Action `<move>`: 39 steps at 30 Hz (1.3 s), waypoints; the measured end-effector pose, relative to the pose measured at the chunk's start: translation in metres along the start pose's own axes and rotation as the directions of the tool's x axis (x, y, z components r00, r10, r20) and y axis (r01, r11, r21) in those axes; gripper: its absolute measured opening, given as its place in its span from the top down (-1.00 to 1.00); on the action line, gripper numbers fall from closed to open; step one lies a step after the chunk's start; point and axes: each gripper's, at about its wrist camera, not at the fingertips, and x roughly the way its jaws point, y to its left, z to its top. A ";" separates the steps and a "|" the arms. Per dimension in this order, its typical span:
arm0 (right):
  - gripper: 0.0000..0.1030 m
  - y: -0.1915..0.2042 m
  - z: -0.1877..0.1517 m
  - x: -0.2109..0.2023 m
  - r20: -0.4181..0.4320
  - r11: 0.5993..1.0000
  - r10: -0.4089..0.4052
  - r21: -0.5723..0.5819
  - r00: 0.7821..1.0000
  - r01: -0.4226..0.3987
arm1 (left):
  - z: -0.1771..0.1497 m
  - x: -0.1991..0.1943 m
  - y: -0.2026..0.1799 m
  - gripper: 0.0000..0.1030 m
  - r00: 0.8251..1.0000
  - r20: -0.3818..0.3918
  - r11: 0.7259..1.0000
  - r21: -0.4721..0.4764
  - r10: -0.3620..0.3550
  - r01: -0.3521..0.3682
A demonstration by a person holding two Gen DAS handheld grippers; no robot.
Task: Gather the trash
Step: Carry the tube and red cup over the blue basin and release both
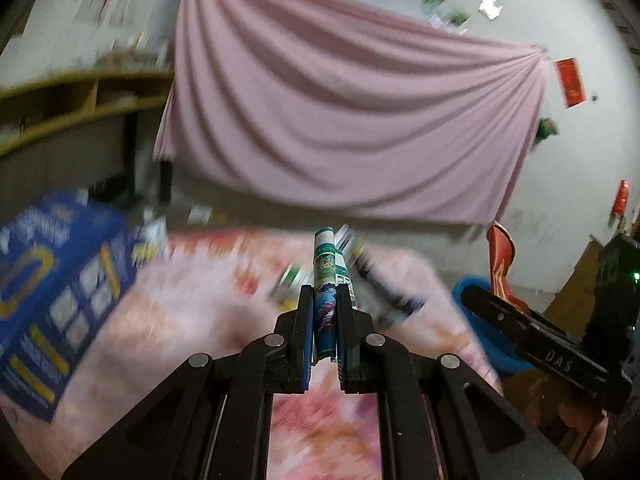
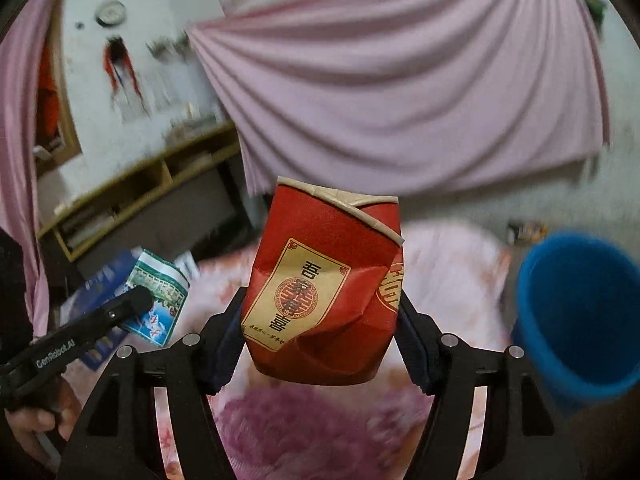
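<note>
Pink sheet hangs in folds across white wall; serves as landmark. Left of sheet: wooden shelf unit with open compartments. Right of sheet: red papers stuck on wall. Below sheet: pink floral cloth, blurred, spread over surface. Lower left of sheet: blue printed box resting on cloth, print unreadable.
</note>
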 end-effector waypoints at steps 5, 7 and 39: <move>-0.29 -0.020 0.028 -0.045 0.227 0.998 -0.027 -0.052 0.973 0.040 | 0.029 -0.015 -0.051 0.85 0.976 0.200 0.994 0.088 -0.081 0.064; -0.29 -0.029 0.036 -0.058 0.288 0.995 -0.054 -0.067 0.956 0.076 | 0.036 -0.016 -0.070 0.85 0.962 0.248 0.989 0.123 -0.111 0.083; -0.30 -0.256 -0.008 -0.091 0.097 0.888 -0.395 0.296 0.913 0.353 | 0.022 0.177 -0.313 0.83 0.937 -0.168 0.925 0.179 -0.306 0.335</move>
